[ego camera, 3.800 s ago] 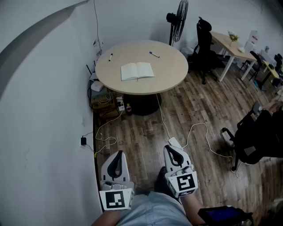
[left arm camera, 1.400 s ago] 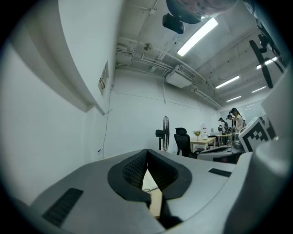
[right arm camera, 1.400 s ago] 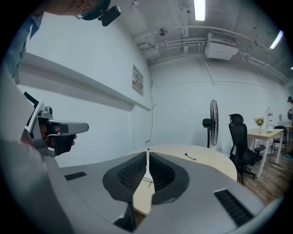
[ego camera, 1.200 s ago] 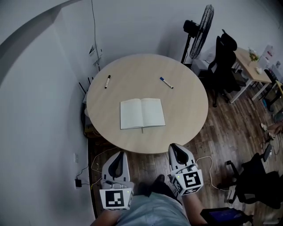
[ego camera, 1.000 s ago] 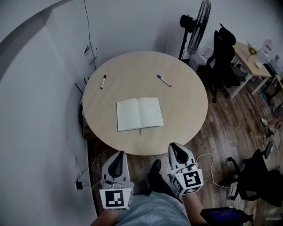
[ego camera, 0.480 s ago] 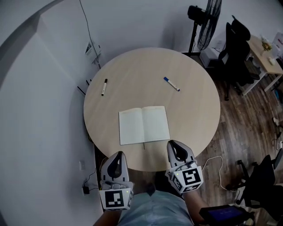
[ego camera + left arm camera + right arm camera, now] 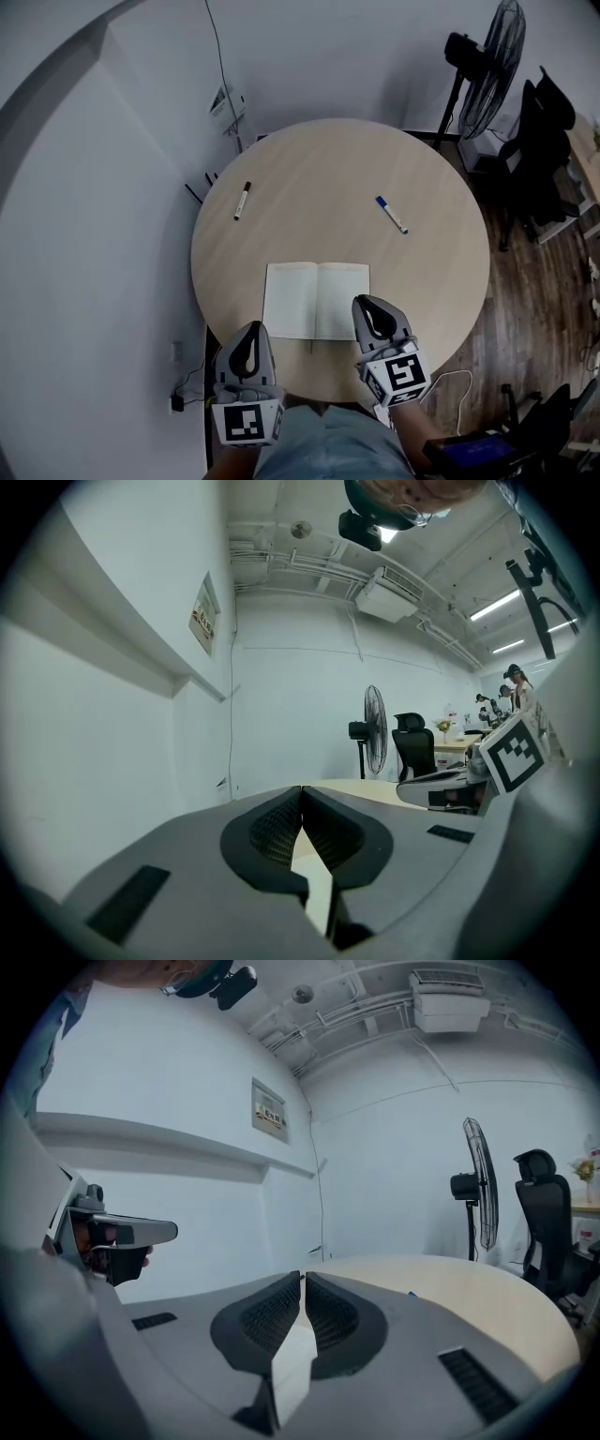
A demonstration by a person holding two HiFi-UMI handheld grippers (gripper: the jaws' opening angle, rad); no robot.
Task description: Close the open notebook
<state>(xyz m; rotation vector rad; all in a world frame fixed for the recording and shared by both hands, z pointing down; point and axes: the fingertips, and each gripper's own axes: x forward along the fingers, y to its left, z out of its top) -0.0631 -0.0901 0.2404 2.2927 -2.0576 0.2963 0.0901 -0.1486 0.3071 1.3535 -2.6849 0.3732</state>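
Observation:
The open notebook (image 7: pixel 317 299) lies flat with blank pages up on the round beige table (image 7: pixel 422 281), close to its near edge. My right gripper (image 7: pixel 366 301) is shut and empty, and its tip shows over the lower right corner of the right page; I cannot tell whether it touches. My left gripper (image 7: pixel 251 326) is shut and empty too, at the table's near edge, below and left of the notebook. In the left gripper view the left gripper (image 7: pixel 302 790) has its jaws together, pointing across the table top. The right gripper (image 7: pixel 302 1277) looks the same in the right gripper view.
A black marker (image 7: pixel 241 201) lies at the table's far left and a blue marker (image 7: pixel 391 215) at its far right. A standing fan (image 7: pixel 489 62) and a black office chair (image 7: pixel 553 141) stand beyond the table on the right. A white wall runs along the left.
The table and notebook have come much closer. Both grippers, still shut, have moved forward from above the floor to the table's near edge, the right one now over the notebook's corner.

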